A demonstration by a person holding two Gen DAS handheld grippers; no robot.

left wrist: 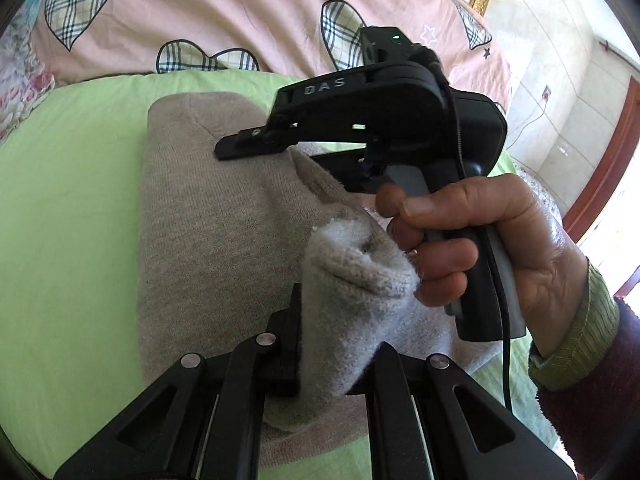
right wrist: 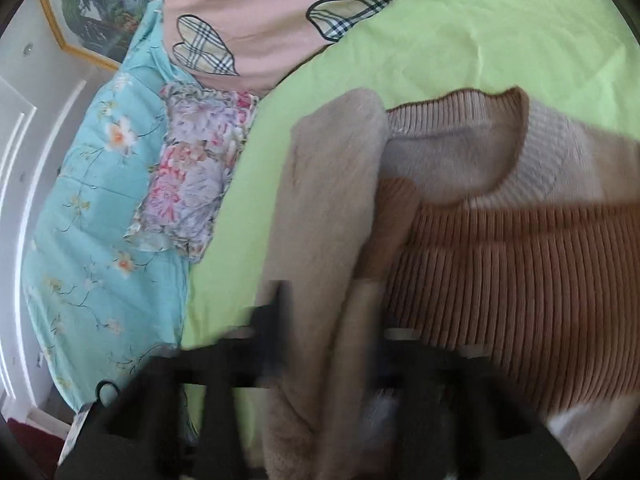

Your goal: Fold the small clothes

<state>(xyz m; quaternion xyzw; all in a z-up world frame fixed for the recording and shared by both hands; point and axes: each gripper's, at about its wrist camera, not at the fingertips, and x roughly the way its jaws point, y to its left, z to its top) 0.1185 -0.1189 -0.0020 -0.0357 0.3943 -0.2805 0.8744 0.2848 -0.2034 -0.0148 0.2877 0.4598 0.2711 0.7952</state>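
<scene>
The sweater (right wrist: 500, 264) lies flat on the green bed sheet (right wrist: 460, 40). In the right wrist view its round neck opening points away from the camera, toward the pink quilt (right wrist: 260, 8), so its long axis runs from near to far. The upper part around the neck is cream, and the chest is a brown ribbed knit. One beige sleeve (right wrist: 328, 208) is folded over the left side of the body and runs along the same axis; its fleecy inner side shows.

The left tongs (left wrist: 340, 360) are clenched on a fold of the sweater, and a pale fleecy bunch (left wrist: 360, 280) of it stands up between the fingers. The right tongs (right wrist: 332, 352) are blurred; the beige sleeve passes between their fingers, but whether they press on it cannot be told. A hand (left wrist: 480, 248) holds the handle of the right tongs.
</scene>
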